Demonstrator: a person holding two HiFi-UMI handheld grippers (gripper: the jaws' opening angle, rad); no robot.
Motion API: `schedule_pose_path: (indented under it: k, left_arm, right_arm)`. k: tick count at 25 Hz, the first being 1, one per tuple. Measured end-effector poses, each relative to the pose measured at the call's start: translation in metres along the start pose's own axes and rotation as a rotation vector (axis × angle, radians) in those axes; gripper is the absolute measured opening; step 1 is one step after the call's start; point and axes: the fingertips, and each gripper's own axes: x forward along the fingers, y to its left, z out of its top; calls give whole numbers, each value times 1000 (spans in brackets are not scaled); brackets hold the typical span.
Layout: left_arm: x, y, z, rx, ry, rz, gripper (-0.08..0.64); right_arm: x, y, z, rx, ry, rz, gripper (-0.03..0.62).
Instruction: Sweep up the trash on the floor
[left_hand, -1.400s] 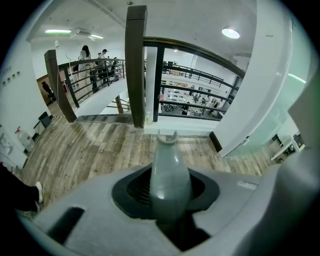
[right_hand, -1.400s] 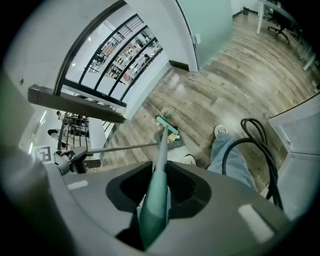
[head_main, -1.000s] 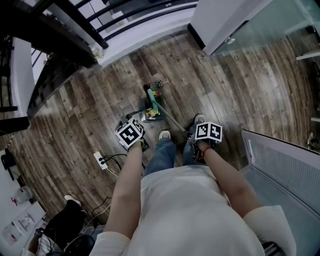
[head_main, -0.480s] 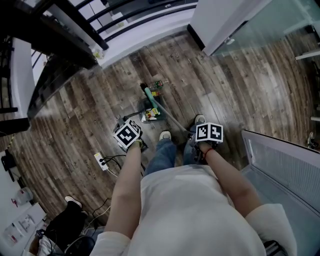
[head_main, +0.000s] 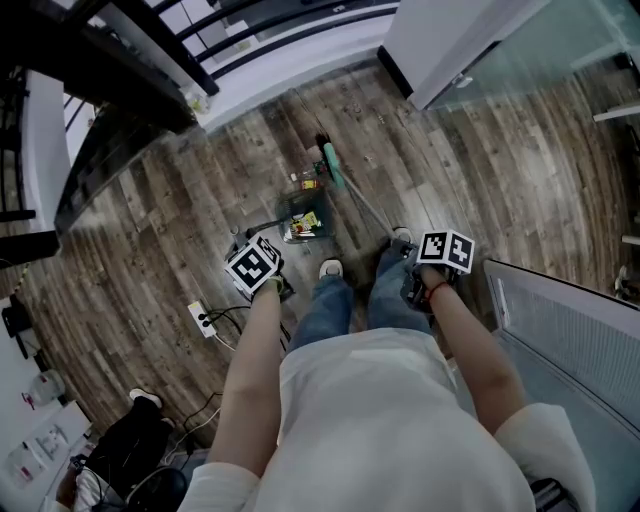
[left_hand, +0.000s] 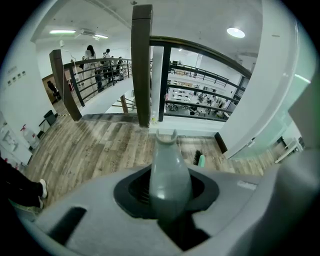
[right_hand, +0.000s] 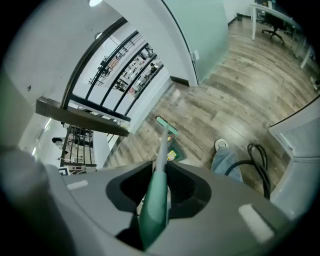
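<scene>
My left gripper (head_main: 262, 272) is shut on the grey upright handle (left_hand: 169, 172) of the dustpan (head_main: 303, 222), which sits on the wooden floor holding colourful wrappers. My right gripper (head_main: 430, 268) is shut on the green broom handle (right_hand: 156, 200). The thin shaft runs up-left to the green broom head (head_main: 330, 165), which rests on the floor beyond the dustpan. A few small trash pieces (head_main: 308, 181) lie between the broom head and the dustpan. The right gripper view shows the broom head (right_hand: 167, 126) just above the dustpan (right_hand: 172, 154). In the left gripper view the broom head (left_hand: 200, 159) sits right of the handle.
A white power strip (head_main: 201, 321) with cables lies left of my feet. A white cabinet (head_main: 570, 330) stands at the right, a dark railing (head_main: 150, 60) at the back left, a glass wall (head_main: 520, 50) at the back right. Another person's leg (head_main: 140, 440) is at the lower left.
The broom head has swung away from the dustpan, farther out and to the right. My right gripper moved right with the handle. The dustpan and left gripper stayed put.
</scene>
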Motion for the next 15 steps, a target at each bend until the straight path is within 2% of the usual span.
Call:
schedule_pose_path:
  k: [9,15]
  left_arm:
    - [-1,-5,-2,2,2,6,101]
    - [2,-9,-3,-4,1,-3,101]
  right_arm:
    - [-2,-32,66,6,-87,-100,94]
    - [7,-44,109,-48,-100,-193,94]
